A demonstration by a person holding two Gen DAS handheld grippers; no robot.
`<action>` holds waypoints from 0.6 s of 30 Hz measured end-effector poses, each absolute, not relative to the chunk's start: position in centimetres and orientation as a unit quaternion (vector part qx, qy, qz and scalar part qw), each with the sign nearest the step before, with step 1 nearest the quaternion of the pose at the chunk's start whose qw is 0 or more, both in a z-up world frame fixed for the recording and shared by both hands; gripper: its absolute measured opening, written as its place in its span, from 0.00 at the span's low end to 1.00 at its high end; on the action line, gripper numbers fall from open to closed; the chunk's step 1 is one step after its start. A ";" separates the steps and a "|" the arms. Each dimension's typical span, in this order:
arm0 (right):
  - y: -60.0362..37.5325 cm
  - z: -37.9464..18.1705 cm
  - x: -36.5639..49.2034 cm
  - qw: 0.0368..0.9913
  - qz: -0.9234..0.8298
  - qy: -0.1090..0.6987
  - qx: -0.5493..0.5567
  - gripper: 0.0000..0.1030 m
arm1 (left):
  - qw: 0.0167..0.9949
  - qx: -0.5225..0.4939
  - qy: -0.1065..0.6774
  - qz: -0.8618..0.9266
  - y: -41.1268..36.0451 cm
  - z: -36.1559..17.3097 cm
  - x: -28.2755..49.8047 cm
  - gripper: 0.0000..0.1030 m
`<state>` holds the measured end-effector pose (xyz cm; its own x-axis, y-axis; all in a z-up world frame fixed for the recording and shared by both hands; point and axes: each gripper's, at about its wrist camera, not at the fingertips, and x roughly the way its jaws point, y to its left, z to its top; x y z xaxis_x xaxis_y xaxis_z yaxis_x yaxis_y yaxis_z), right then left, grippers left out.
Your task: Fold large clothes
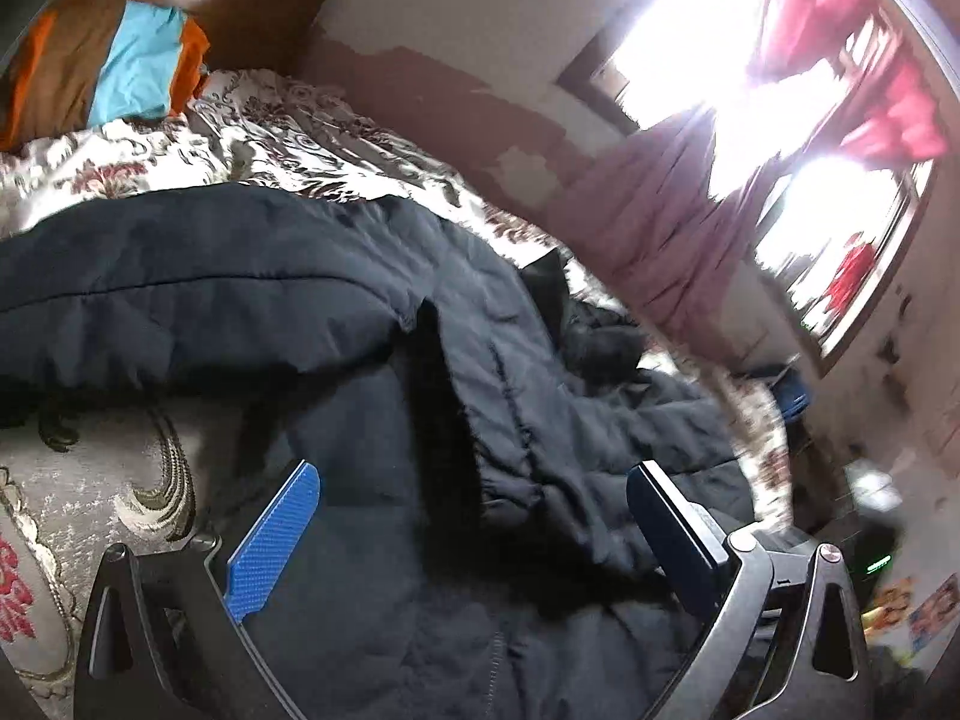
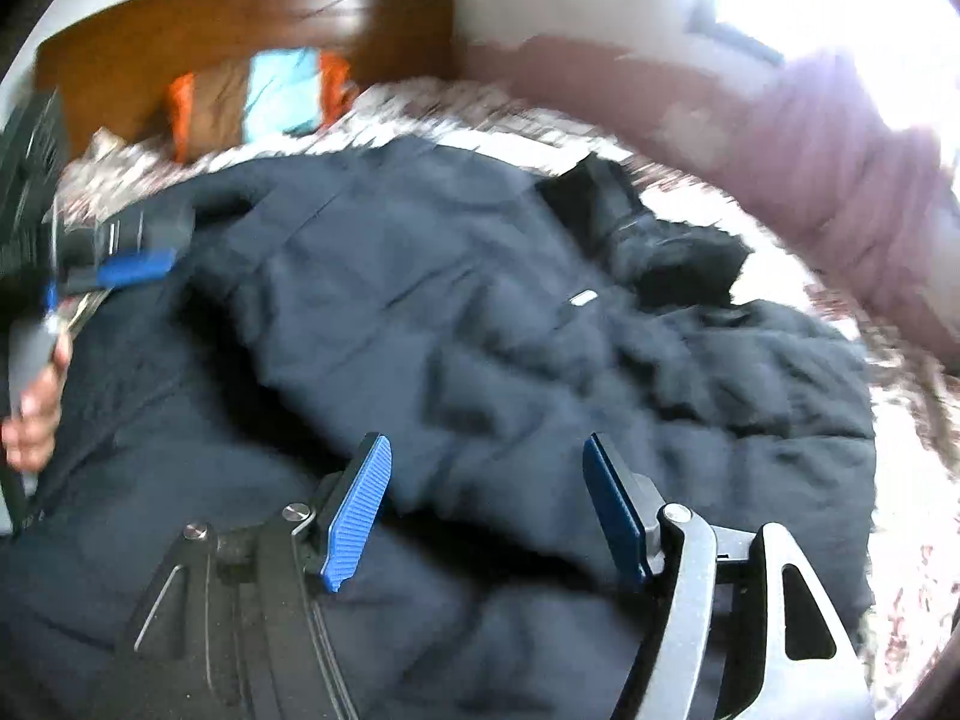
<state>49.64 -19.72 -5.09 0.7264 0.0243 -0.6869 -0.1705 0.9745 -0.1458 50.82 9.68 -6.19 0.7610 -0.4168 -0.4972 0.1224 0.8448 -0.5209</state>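
A dark navy padded coat (image 2: 480, 312) lies spread over the floral bedspread (image 1: 270, 132), bearing a small white tag too blurred to read. The right hand-held gripper (image 2: 486, 510) hangs above the coat, fingers wide apart, empty. The left hand-held gripper (image 1: 474, 528) likewise gapes over the coat. Bedspread shows around the coat's edges.

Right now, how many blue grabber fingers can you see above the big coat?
2 in the right wrist view: left finger and right finger, both over the dark coat.
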 end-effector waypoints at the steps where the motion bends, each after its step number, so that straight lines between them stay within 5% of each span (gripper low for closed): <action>1: -20.1 -5.0 50.3 0.926 0.037 0.363 -0.097 0.60 | 0.913 -0.214 0.319 -0.135 9.1 -6.3 50.9 0.99; 5: -21.4 -6.3 53.4 0.917 0.013 0.392 -0.072 0.58 | 0.921 -0.182 0.328 -0.105 8.5 -6.3 50.7 0.95; 7: -21.7 -7.9 54.9 0.907 0.011 0.417 -0.062 0.48 | 0.921 -0.184 0.327 -0.104 8.9 -6.3 50.5 0.95; 18: -20.7 -13.9 58.6 0.886 0.022 0.462 -0.046 0.49 | 0.904 -0.256 0.320 -0.122 11.1 -6.0 49.5 0.97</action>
